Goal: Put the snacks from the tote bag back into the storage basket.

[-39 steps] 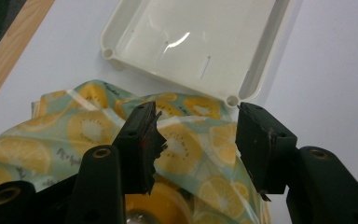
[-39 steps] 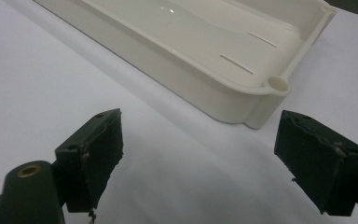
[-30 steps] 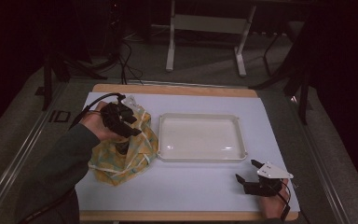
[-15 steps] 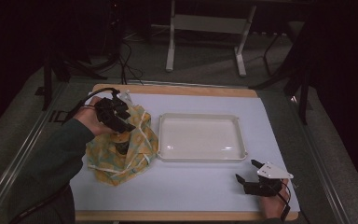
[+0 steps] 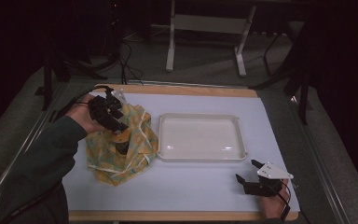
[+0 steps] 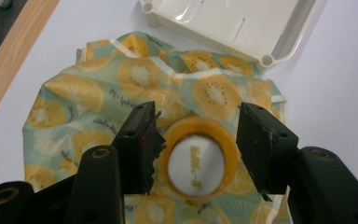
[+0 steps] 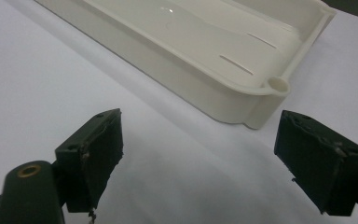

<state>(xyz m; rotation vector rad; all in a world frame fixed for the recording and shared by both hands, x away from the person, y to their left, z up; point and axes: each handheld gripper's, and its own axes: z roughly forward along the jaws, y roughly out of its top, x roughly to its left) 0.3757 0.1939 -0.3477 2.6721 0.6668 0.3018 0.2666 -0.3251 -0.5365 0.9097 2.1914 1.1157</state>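
The left claw (image 6: 193, 144), jaws spread, is hovering astride the tape roll (image 6: 198, 161) on the cloth (image 6: 98, 93) (centre before closing).

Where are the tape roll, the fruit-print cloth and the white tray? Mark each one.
tape roll (image 6: 196, 161): left gripper view, on its white core, between the open tongs.
fruit-print cloth (image 6: 70, 93): left gripper view, on an orange slice print at its left.
white tray (image 5: 235, 119): high view, on its far right rim.

The tray (image 5: 200, 154) looks like glossy cream plastic. The fruit-print cloth (image 6: 98, 93) is soft and crumpled. The table (image 5: 182, 89) has a matt wooden edge.
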